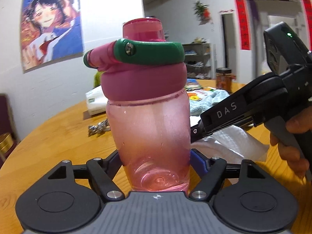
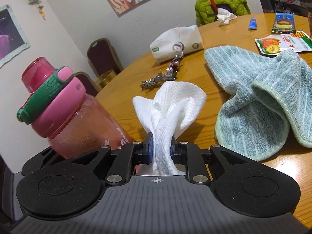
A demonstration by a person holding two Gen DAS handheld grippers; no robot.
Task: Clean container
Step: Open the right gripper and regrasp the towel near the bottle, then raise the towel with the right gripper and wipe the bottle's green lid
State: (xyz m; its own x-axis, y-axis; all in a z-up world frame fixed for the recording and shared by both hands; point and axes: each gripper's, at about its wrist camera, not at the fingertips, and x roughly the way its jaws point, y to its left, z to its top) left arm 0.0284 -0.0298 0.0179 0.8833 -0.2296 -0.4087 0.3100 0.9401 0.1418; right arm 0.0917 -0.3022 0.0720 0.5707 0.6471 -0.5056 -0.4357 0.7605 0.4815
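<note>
A pink see-through bottle (image 1: 148, 128) with a pink lid and a green carry loop (image 1: 148, 52) stands between the fingers of my left gripper (image 1: 156, 159), which is shut on its lower body. The bottle is tilted above the wooden table (image 1: 58, 140). In the right wrist view the same bottle (image 2: 78, 120) leans at the left. My right gripper (image 2: 159, 146) is shut on a bunched white cloth (image 2: 171, 105) that fans out ahead of the pads. In the left wrist view the right gripper (image 1: 197, 130) sits just right of the bottle, the white cloth (image 1: 234, 144) hanging under it.
A blue-green towel (image 2: 263, 107) lies crumpled on the right of the round table (image 2: 204, 74). Further back are a tissue pack (image 2: 175, 42), a metal chain (image 2: 163, 74), snack packets (image 2: 282, 42) and a jar (image 1: 224, 78). Chairs (image 2: 101, 58) stand by the wall.
</note>
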